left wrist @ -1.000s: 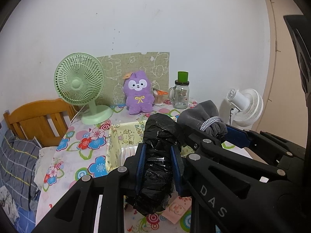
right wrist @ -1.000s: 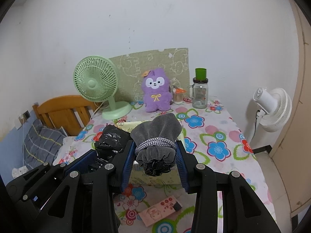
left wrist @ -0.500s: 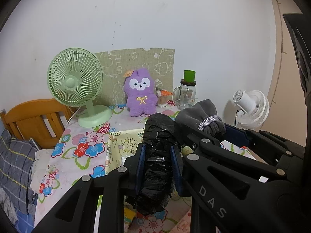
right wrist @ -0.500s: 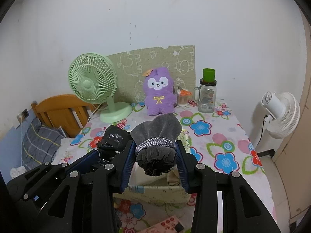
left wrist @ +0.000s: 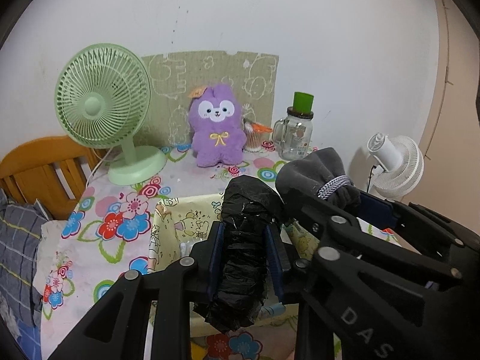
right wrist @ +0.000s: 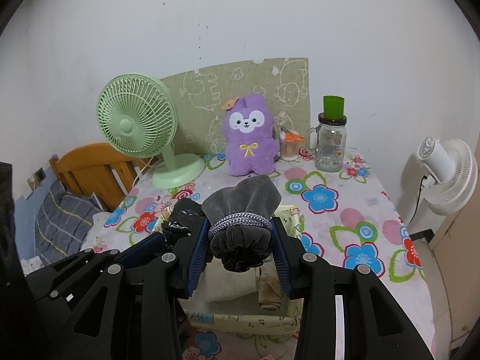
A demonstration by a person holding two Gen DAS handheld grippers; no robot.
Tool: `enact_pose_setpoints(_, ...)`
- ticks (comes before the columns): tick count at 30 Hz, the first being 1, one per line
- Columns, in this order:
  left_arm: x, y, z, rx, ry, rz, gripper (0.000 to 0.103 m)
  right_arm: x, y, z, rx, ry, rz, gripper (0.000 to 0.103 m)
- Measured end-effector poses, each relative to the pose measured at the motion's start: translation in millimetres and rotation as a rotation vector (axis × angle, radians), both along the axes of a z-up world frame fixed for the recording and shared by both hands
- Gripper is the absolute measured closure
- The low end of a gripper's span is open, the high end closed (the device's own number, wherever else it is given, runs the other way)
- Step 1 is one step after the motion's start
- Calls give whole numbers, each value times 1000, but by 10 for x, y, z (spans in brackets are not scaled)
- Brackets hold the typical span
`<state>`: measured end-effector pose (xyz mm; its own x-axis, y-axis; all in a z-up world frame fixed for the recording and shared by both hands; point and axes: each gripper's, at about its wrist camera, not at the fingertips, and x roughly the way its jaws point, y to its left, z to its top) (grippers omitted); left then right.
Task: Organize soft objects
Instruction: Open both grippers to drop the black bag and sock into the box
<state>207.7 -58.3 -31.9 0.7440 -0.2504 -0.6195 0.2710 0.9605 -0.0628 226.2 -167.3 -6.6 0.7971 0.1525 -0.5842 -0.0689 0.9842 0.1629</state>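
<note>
**Kid:** Jaws first! What do the left ones do?

**Helper:** Left gripper point(left wrist: 244, 258) has a black bag point(left wrist: 244, 258) between its blue pads. Its jaws have just been opening a bit, but the pads are on the bag's sides and it hangs there above the box point(left wrist: 168, 228).

**Kid:** And the right?

**Helper:** Right gripper point(right wrist: 240, 244) is clamped on a grey pouch point(right wrist: 240, 210) with a purple-white cord round its neck. It is held above the same box, a yellow one with cartoon prints, on the bench point(right wrist: 339, 210) with the flower cloth.

**Kid:** Does one camera see more?

**Helper:** Yes. The right one looks down into the box and shows pale folded cloth inside. It also shows the bench's right side with big blue flowers. The left one sees only the box's near left corner, but shows more of the bed point(left wrist: 21, 240) with its grey checked bedding. Each camera sees the other gripper's load beside its own.

**Kid:** What is at the back?

**Helper:** Both show a green fan point(right wrist: 141, 129), a purple plush point(right wrist: 249, 138), a jar point(right wrist: 330, 144) with a green cup on top, and a white fan point(right wrist: 447, 165) off the bench.

**Kid:** Any words?

**Helper:** "DAS" in grey on the left gripper's arm. The jar's sticker is too small to read.
</note>
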Motion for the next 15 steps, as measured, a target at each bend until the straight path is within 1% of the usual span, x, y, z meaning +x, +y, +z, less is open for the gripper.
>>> enact_pose_setpoints(2,52,11,-49,3,11,11,60,45,9,-36,2,10,5,58)
enact_pose_setpoints(3,83,18,-78,3,18,14,58,64,9,-52,4,14,7,58)
enact_pose_setpoints(4,117,28,-109,2,30,18,53,89,12,-71,5,18,10,58)
enact_pose_setpoints(5,145,36,-138,0,41,20,45,110,19,-85,5,23,14,58)
enact_pose_setpoints(6,163,39,-157,1,47,23,40,131,26,-101,2,27,16,58)
enact_pose_setpoints(8,184,42,-189,4,60,27,25,177,39,-136,0,35,19,59)
enact_pose_setpoints(10,196,45,-214,5,70,22,15,212,51,-167,1,42,22,59)
enact_pose_setpoints(11,198,48,-224,8,71,22,13,228,58,-181,1,47,24,59)
enact_pose_setpoints(15,221,73,-279,28,84,26,10,302,96,-255,8,61,39,59)
